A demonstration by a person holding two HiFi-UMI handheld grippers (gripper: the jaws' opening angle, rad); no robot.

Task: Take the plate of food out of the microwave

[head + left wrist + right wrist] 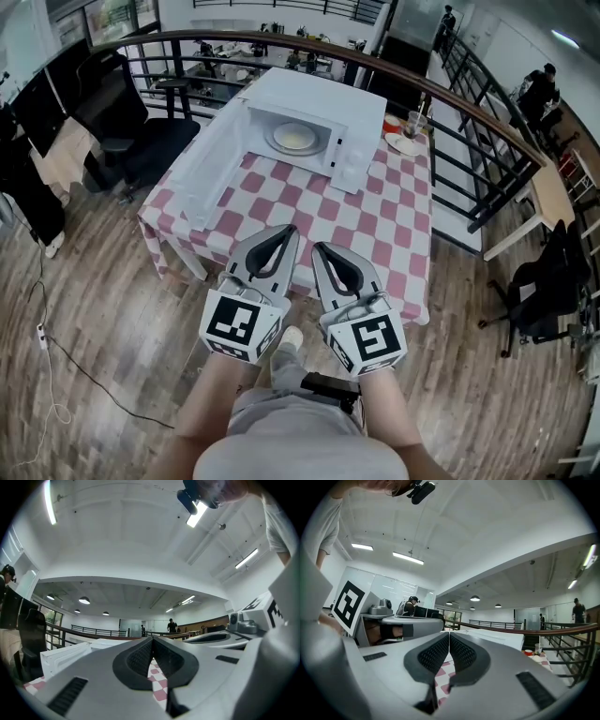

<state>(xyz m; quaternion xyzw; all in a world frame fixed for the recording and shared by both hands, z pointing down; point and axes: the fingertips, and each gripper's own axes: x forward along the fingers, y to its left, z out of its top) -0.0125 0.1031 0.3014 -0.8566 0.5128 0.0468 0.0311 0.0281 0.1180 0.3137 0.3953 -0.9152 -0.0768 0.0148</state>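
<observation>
Plate of food: inside microwave, door swung open, on checkered table. Left gripper, right gripper: jaws pressed together, empty, low and well short of the table. Advised: part jaws before reaching in, pinch the rim, draw out level.

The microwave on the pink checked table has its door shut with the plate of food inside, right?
Not quite. The head view shows the microwave with its door swung open, not shut. The plate of food is inside, and the microwave stands on the pink checked table.
</observation>
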